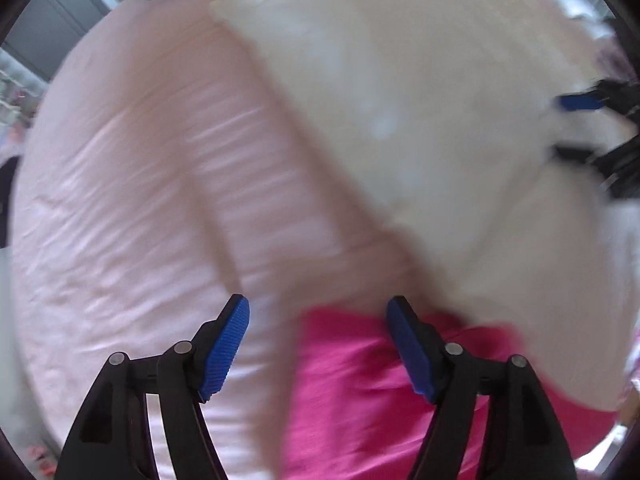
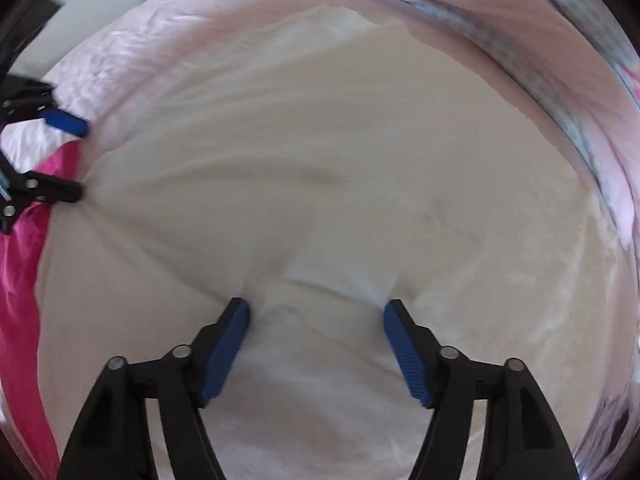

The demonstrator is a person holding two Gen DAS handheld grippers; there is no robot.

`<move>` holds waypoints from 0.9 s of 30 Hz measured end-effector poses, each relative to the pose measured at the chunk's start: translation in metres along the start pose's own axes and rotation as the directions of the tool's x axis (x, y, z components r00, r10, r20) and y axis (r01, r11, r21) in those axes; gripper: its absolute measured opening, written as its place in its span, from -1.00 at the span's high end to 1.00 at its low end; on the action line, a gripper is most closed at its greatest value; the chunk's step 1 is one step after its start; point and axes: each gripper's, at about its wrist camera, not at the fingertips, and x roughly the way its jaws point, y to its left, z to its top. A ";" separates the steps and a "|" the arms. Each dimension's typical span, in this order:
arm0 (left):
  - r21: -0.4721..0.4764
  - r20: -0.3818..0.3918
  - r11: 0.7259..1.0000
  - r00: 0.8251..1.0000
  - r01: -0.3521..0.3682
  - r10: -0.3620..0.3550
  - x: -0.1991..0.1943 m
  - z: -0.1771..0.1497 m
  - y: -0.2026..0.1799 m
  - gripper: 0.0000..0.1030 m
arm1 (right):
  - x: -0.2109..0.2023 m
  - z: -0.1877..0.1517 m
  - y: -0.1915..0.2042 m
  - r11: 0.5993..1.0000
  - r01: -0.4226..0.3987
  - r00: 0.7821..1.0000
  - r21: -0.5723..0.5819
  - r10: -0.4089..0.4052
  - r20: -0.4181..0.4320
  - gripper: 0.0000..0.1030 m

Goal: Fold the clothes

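A large cream garment [image 2: 320, 152] lies spread over a pale pink bed sheet [image 1: 140, 184]. My right gripper [image 2: 315, 305] points down onto it, open, with both fingertips on the cloth and a raised fold between them; creases fan out from the tips. A bright pink garment [image 1: 360, 392] lies partly under the cream one's edge. My left gripper [image 1: 317, 302] is open above the corner of that pink garment and the sheet, close to the cream edge. Each wrist view shows the other gripper at its side: the right gripper [image 1: 576, 128] and the left gripper [image 2: 80, 156].
The views are motion-blurred. A grey-patterned piece of bedding [image 2: 440, 4] runs along the far side of the bed. A grey cabinet or door [image 1: 52, 28] stands beyond the bed's corner. Floor shows at the edges.
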 end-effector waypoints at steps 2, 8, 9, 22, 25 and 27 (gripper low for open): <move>-0.058 -0.016 0.998 1.000 -0.017 0.016 -0.002 0.000 0.016 -0.33 | -0.002 -0.008 -0.028 0.994 0.014 0.999 0.107 -0.010 -0.038 -0.39; 0.017 0.123 0.996 0.989 0.085 -0.086 -0.033 0.032 -0.038 -0.33 | -0.030 -0.016 -0.026 0.991 0.004 1.000 0.131 -0.002 -0.014 -0.35; 0.026 0.137 0.993 0.984 0.111 -0.114 -0.035 0.038 -0.050 -0.33 | -0.036 -0.016 -0.022 0.991 -0.005 1.000 0.133 0.005 0.001 -0.35; 0.190 -0.016 0.981 1.000 0.028 -0.025 0.003 -0.027 -0.106 -0.45 | -0.035 -0.039 -0.049 0.993 0.028 0.999 0.118 -0.025 -0.029 -0.34; 0.071 -0.008 0.996 0.998 0.056 -0.055 -0.010 -0.012 -0.091 -0.44 | -0.042 -0.057 -0.101 0.980 0.097 0.994 0.171 -0.088 -0.061 -0.34; 0.088 0.060 0.995 0.997 0.053 -0.058 -0.018 0.009 -0.104 -0.44 | -0.045 -0.059 -0.131 0.967 0.122 0.992 0.223 -0.109 -0.070 -0.35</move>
